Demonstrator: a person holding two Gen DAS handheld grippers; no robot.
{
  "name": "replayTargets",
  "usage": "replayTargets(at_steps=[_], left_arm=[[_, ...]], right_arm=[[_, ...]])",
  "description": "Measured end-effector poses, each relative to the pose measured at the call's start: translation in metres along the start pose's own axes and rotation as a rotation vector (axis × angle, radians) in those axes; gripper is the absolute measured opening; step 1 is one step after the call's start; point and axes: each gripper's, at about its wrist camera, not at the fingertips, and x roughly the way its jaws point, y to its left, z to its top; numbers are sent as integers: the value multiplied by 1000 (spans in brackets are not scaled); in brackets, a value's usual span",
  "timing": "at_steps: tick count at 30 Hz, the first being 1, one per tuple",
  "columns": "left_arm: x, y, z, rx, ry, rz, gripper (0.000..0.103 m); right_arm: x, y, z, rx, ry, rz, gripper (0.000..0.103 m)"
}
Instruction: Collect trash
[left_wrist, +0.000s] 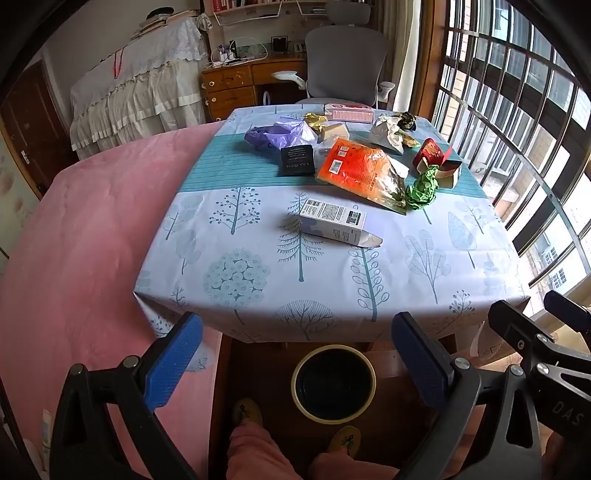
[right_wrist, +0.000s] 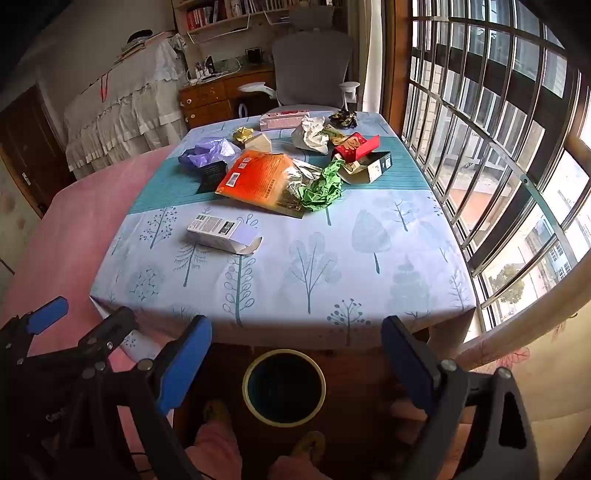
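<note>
A: Counter (left_wrist: 424, 273) first. Why is the near half bare?
B: Trash sits toward the far half; the bin (left_wrist: 333, 384) is on the floor under the near edge, handy for drops.
A: Nearest piece?
B: White box (left_wrist: 332, 220), lying flat, apart from the orange bag (left_wrist: 360, 173) pile.
A: Grippers?
B: Left hand-held gripper (left_wrist: 295, 365) and right hand-held gripper (right_wrist: 295, 363) both spread wide, holding nothing, above the bin. Nothing collected yet, I'd say.

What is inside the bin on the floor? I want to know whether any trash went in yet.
The bin looks dark and empty as far as its open mouth shows; its bottom is too shadowed to be sure.
</note>
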Motion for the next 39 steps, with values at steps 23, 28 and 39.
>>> replayTargets(at_steps=[23, 28, 39], left_arm=[[6, 1, -4, -5, 31, -11, 100], [7, 1, -2, -2, 40, -11, 100], [7, 0, -2, -1, 41, -9, 100]], right_arm=[[3, 0, 0, 2, 5, 1, 94], [4, -1, 0, 3, 7, 1, 94], [6, -3, -1, 4, 11, 1, 94]])
